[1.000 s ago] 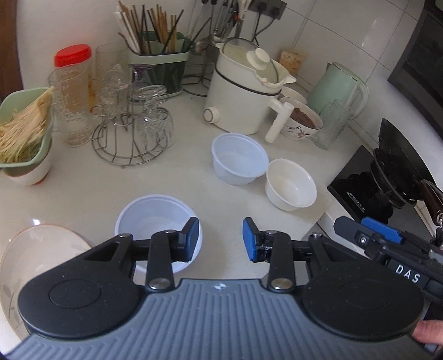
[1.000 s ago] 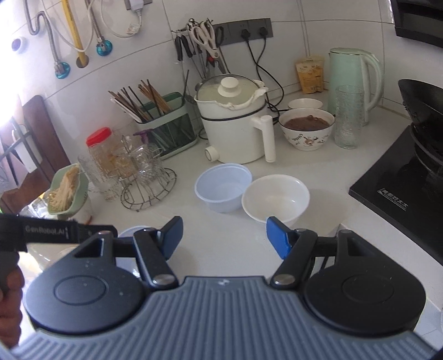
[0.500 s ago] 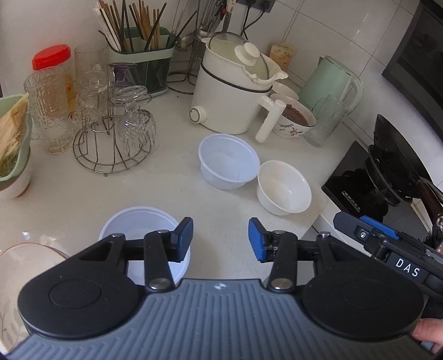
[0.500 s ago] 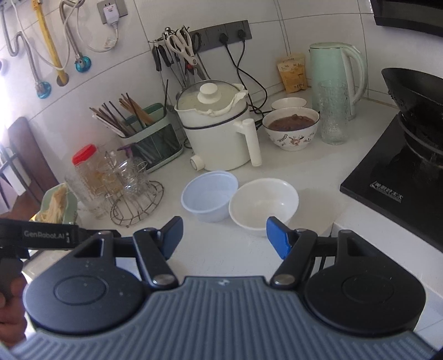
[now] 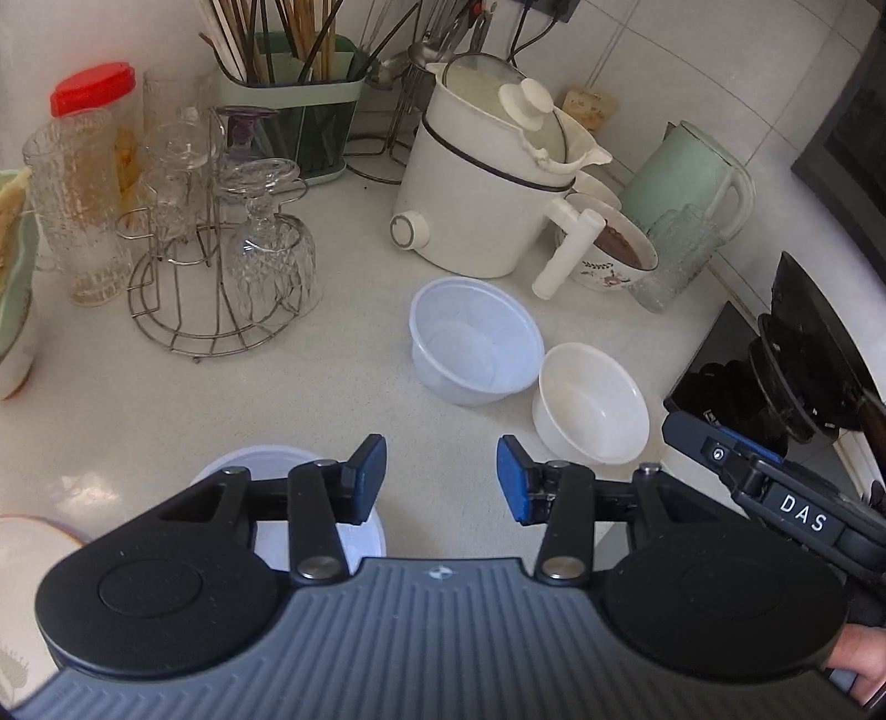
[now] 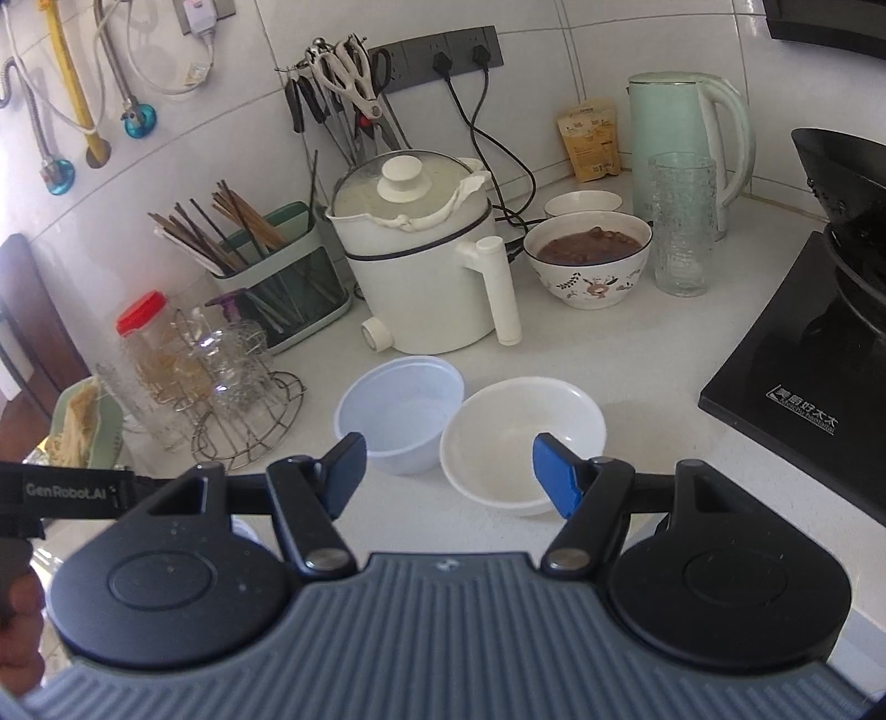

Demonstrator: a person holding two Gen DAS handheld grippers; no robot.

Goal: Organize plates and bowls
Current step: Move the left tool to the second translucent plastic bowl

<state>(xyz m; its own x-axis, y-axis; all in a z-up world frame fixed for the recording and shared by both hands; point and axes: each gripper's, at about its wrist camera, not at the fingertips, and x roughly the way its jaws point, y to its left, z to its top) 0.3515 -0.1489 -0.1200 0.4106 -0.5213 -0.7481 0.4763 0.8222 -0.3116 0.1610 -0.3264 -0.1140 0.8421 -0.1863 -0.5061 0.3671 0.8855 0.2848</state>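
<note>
Left wrist view catches a third translucent bowl [image 5: 252,459] right under the left gripper [image 5: 441,477], mostly hidden by its left finger, plus a plate edge [image 5: 27,540] at far left. Right wrist view shows only a sliver of that bowl, but gives the wall: socket strip [image 6: 443,52] and hanging scissors [image 6: 343,72].

On the counter [image 5: 166,399]: translucent plastic bowl [image 6: 401,412] and white bowl [image 6: 523,437] touching side by side, both empty, in front of the white electric pot [image 6: 421,260]. Patterned bowl [image 6: 588,257] behind holds something brown. Chopsticks stand in the green holder [image 6: 277,277].

Left gripper spread, nothing between the fingers, above the counter. Right gripper [image 6: 449,473] spread wider, empty, aimed at the white bowl; its right pad [image 6: 554,476] overlaps that bowl's near rim in frame, contact unclear.
</note>
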